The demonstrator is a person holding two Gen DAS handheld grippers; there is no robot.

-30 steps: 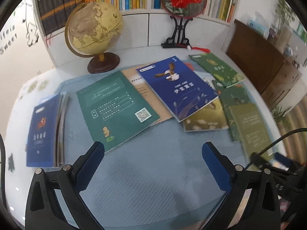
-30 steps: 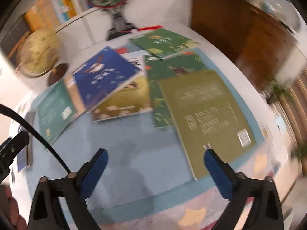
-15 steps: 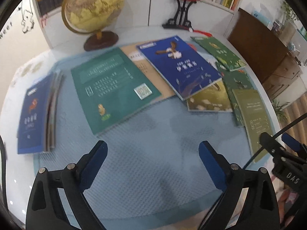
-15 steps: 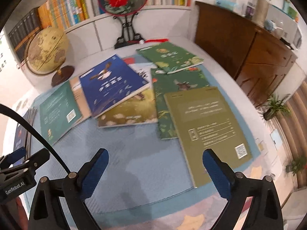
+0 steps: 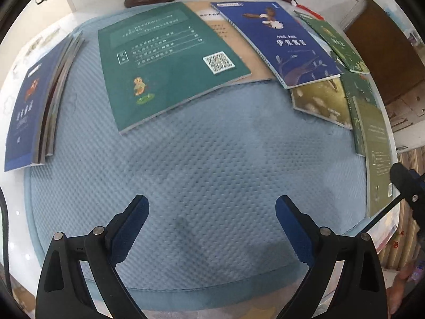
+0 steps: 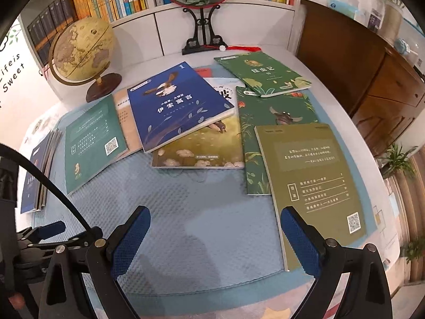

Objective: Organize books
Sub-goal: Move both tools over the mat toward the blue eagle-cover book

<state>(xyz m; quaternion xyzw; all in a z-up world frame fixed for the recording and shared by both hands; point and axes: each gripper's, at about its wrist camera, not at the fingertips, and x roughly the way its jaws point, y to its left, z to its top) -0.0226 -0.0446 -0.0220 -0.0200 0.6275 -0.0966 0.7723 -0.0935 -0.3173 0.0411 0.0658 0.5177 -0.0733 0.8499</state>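
Wall lettering (image 6: 12, 73) reads "Life is Sweet" — blue book (image 6: 176, 106) numbered "1".

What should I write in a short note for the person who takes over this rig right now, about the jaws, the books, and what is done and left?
Left gripper: jaws open, holding nothing, above the blue mat.
Right gripper: jaws open, holding nothing, its right finger beside the olive book.
Done: a small stack with a blue cover on top lies at the mat's left edge.
Left: the loose books lie overlapping, namely the teal book on a tan one, the blue book on a yellow-green one, two leafy green books at the back right, and the olive book.
Next, probably: the teal book, nearest the stack.
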